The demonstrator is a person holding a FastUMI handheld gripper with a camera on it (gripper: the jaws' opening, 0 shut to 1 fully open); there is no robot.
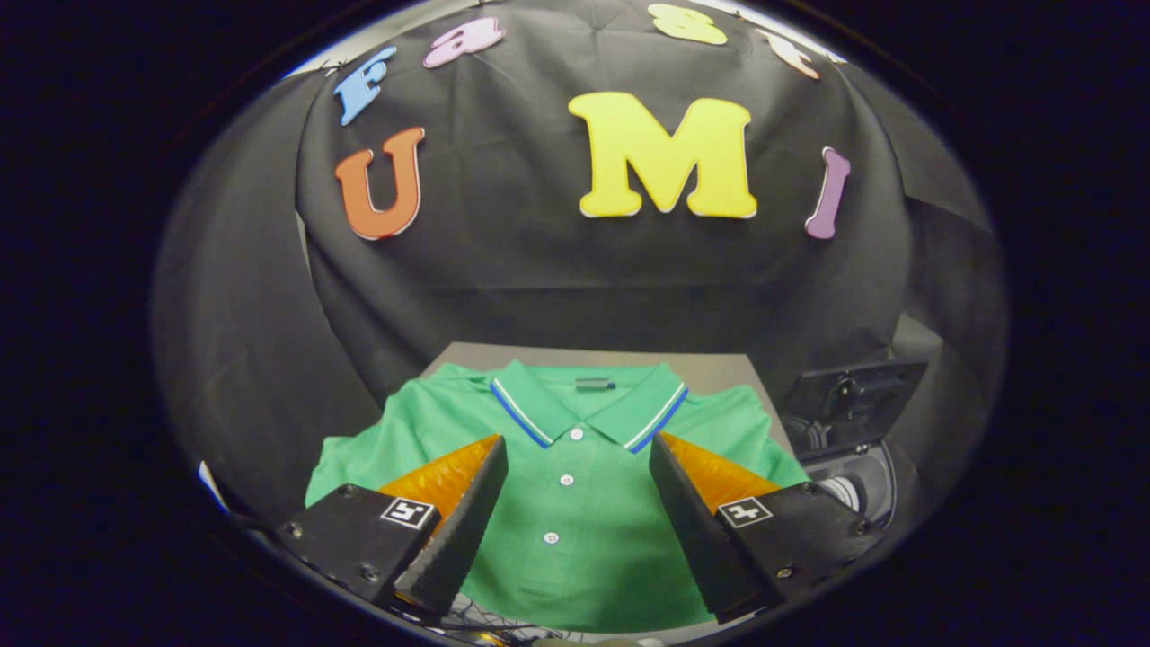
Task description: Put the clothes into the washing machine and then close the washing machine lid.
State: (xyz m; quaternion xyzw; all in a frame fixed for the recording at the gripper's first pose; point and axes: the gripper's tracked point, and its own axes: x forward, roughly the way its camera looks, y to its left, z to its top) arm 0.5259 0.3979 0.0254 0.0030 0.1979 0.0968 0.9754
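A green polo shirt (575, 503) with a blue-and-white striped collar lies flat on a grey table (728, 368), buttons up, collar toward the booth wall. My gripper (575, 454) hovers over the shirt's chest, open wide, with the button placket between the two fingers and nothing held. To the right of the shirt, past the right finger, stands the washing machine (853, 467) with its dark lid (853, 391) raised and the round drum opening showing below it.
Black cloth walls close in behind and on both sides of the table. A strip of bare grey table shows beyond the collar. Some dark cables lie at the near edge below the fingers.
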